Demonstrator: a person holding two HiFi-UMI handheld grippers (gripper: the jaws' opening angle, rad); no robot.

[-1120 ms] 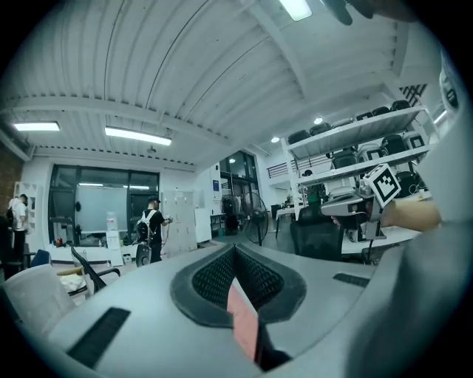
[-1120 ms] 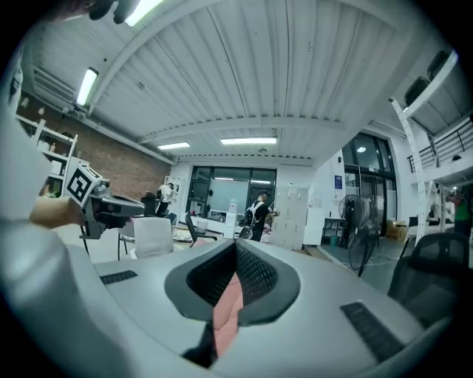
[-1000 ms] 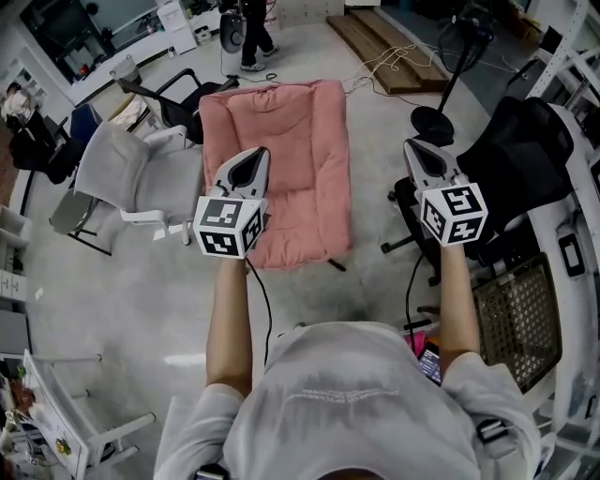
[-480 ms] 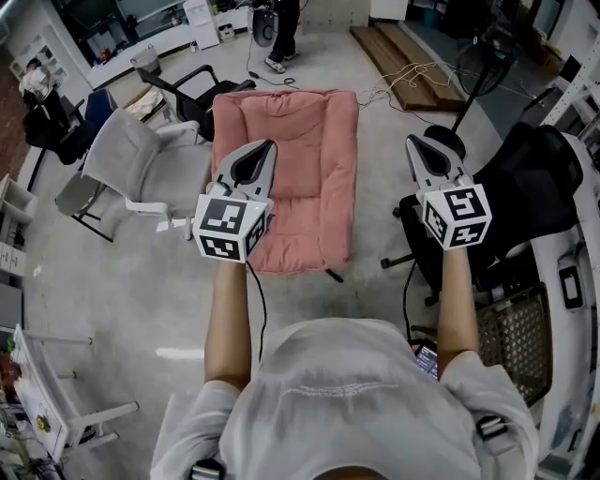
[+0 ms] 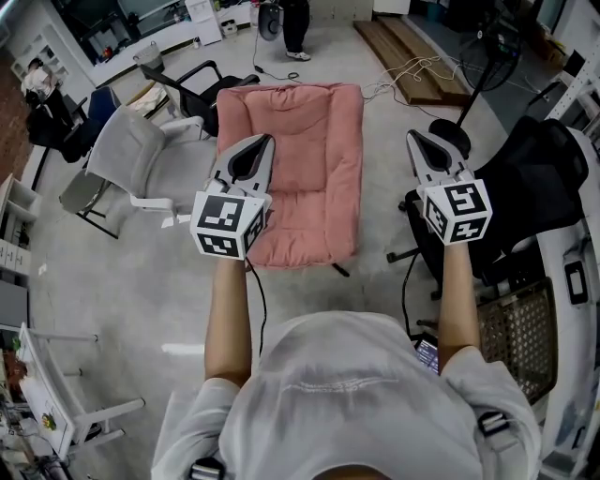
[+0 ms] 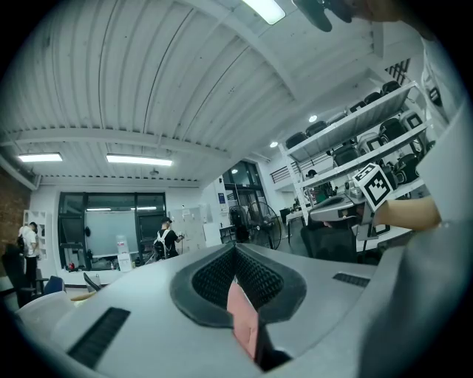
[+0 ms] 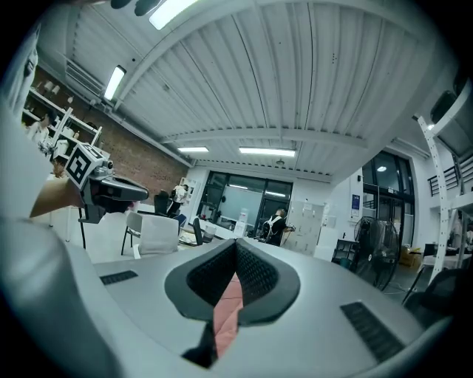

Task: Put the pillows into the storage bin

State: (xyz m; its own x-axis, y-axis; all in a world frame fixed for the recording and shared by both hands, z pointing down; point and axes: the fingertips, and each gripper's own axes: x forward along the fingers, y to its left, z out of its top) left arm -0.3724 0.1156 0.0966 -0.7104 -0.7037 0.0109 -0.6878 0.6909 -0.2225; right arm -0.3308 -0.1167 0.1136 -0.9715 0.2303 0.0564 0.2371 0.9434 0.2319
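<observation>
Concrete floor (image 5: 112,281) of a crowded workshop, seen steeply from above. Near the middle, cushion (image 5: 305,159), pink and quilted, lying flat with its face up on what seems a low frame, one thin leg (image 5: 333,271) showing at the lower right corner. Only pillow-like thing in sight, and not inside any bin. No storage bin recognised with certainty: mesh basket (image 5: 511,323) at the right might serve as one, but could as well be part of a chair.

Over the cushion's left edge, left gripper (image 5: 262,141) held level, jaws pressed together with nothing between them; only a pink sliver of fabric visible through the slit under the pads. Just right of the cushion, right gripper (image 5: 418,141) in the same way: level, jaws together, empty, hovering above the black chair (image 5: 525,187).

Both held side by side at equal height, clear of the fabric, so more likely a ready or travelling pose than a grasp. Fits equally a moment before taking a pillow and a moment after one was put away; impossible to tell which.

Further out: grey chair (image 5: 131,159) on the left, person (image 5: 295,23) standing at the far end.
</observation>
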